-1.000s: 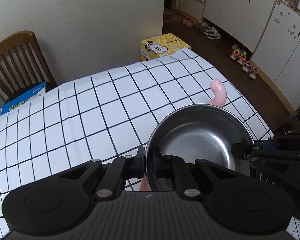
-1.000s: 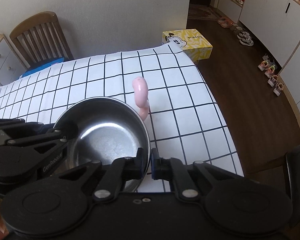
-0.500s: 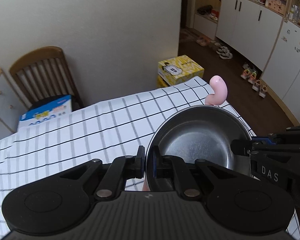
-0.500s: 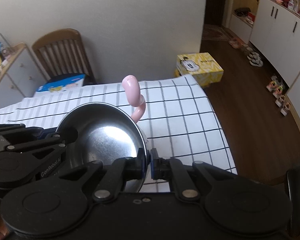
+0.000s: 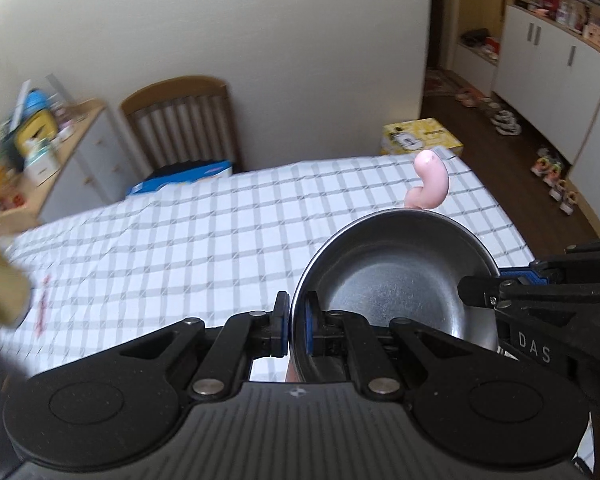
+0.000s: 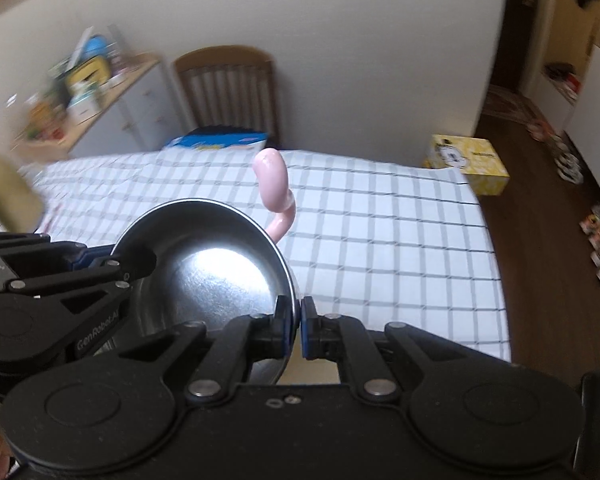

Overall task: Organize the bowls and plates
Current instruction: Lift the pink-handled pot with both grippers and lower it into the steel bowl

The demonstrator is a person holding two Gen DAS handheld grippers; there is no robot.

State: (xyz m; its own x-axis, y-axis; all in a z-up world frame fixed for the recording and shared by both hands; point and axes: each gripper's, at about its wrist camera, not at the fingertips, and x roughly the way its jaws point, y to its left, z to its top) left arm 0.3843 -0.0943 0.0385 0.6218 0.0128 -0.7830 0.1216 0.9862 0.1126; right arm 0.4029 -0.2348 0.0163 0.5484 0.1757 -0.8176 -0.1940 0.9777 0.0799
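Aloft, one steel bowl [image 5: 396, 280], two grippers, left gripper [image 5: 297, 324] and right gripper [image 6: 298, 326] jaws clamping its rim

"DAS" on right tongs [image 5: 480, 292]; "GenRobot.AI" on left tongs [image 6: 100, 256]; box print unreadable.

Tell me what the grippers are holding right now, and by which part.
Both hold one steel bowl by its rim: left gripper pinches the left edge, right gripper the opposite edge.
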